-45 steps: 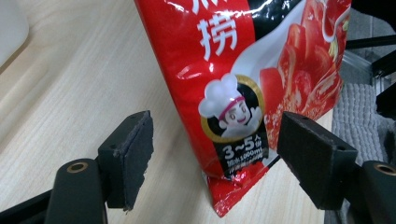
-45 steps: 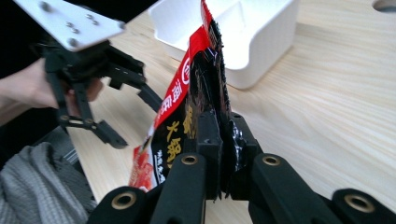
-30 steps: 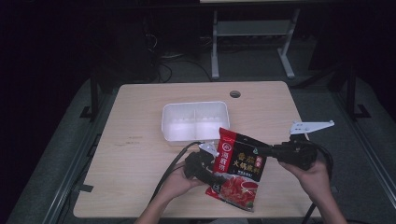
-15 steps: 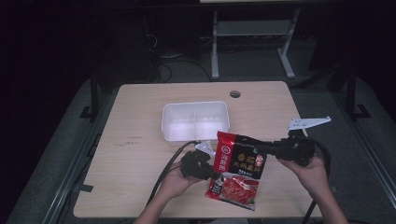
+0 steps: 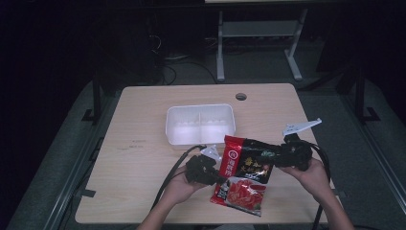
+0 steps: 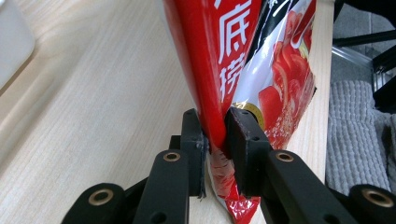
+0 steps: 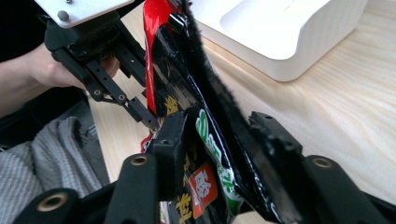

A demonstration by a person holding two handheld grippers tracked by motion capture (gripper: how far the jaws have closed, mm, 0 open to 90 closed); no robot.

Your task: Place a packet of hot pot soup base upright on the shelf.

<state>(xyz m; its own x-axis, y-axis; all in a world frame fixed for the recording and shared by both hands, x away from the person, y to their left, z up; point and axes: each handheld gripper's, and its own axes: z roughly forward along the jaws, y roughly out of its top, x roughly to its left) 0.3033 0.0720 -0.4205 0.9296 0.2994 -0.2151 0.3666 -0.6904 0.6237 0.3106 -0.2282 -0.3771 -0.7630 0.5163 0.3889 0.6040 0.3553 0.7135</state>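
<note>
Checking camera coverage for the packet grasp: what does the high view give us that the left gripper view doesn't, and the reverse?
High view alone: the whole table, the white divided tray behind the sauce packet, the right gripper at the packet's right edge, and the person's right hand and left hand.

Left gripper view alone: the contact itself, with the two black jaws closed on the packet's red edge, and the grey knit fabric beyond the table edge.

Shared: the packet held in the left gripper, over the wooden tabletop.

The white bin [image 5: 201, 123] stood just beyond the held packet [image 5: 244, 172]; bare table [image 5: 139, 158] lay open leftward.
</note>
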